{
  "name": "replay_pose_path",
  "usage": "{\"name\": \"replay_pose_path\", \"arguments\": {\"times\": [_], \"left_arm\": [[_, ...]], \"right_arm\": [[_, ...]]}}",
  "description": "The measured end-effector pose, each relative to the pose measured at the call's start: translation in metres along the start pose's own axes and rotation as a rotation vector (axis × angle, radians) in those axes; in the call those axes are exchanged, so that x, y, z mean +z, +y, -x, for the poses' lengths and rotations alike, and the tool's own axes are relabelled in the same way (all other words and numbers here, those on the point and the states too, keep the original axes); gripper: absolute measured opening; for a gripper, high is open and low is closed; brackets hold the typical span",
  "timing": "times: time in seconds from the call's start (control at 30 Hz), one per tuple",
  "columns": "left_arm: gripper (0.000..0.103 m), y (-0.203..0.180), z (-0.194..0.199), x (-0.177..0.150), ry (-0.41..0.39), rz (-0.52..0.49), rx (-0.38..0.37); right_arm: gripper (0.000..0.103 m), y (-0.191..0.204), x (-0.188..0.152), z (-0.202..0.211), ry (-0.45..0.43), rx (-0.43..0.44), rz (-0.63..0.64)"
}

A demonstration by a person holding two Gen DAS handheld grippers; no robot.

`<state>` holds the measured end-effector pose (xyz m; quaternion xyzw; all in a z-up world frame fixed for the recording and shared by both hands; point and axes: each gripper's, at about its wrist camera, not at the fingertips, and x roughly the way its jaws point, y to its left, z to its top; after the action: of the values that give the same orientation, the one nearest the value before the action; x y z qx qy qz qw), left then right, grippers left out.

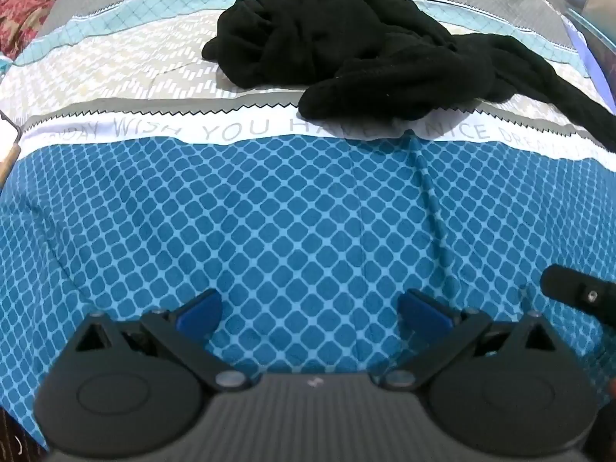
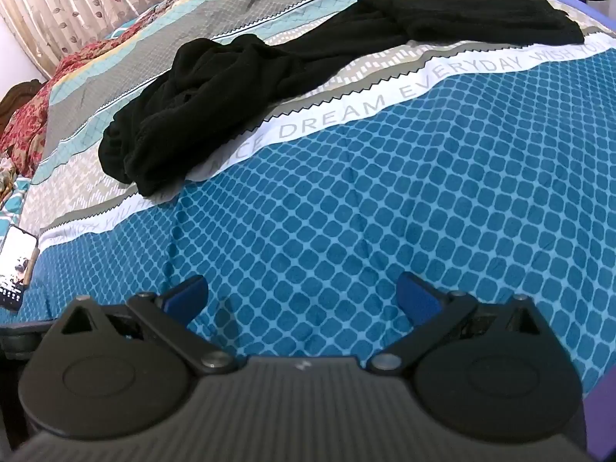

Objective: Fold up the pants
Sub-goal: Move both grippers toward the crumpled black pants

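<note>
Black pants (image 1: 346,46) lie crumpled on a patterned bedsheet (image 1: 288,211), far from both grippers. In the right wrist view the pants (image 2: 269,69) stretch from a bunched heap at the left to a flatter end at the upper right. My left gripper (image 1: 310,310) hovers over the blue diamond band, open, with nothing between its blue pads (image 1: 200,308). Over the same band my right gripper (image 2: 302,296) is open and empty too. A black part of the right gripper (image 1: 577,292) pokes into the left wrist view at the right edge.
A phone (image 2: 15,265) with a lit screen lies at the bed's left edge. Red floral bedding (image 2: 30,115) is piled at the far left, with a curtain (image 2: 77,4) behind it. The sheet (image 2: 385,192) carries a white band of grey lettering.
</note>
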<state>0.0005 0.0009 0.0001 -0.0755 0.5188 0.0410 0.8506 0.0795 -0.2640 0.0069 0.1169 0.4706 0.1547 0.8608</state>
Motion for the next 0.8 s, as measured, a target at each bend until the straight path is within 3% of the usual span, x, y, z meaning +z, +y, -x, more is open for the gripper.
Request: {"name": "replay_pose_path", "arguments": {"times": [0.2, 0.37, 0.47, 0.8], "left_arm": [[0.103, 0.003, 0.005, 0.011, 0.04, -0.038, 0.018], [0.103, 0.021, 0.044, -0.004, -0.102, -0.035, 0.053], [0.103, 0.029, 0.059, -0.003, -0.142, -0.04, 0.055], [0.103, 0.033, 0.053, -0.002, -0.111, -0.042, 0.047]], "right_arm": [[0.103, 0.012, 0.009, -0.01, 0.073, -0.039, 0.076], [0.103, 0.023, 0.012, -0.006, 0.072, -0.066, 0.119], [0.103, 0.033, 0.012, -0.006, 0.061, -0.076, 0.166], [0.103, 0.036, 0.011, 0.0, 0.031, -0.075, 0.278]]}}
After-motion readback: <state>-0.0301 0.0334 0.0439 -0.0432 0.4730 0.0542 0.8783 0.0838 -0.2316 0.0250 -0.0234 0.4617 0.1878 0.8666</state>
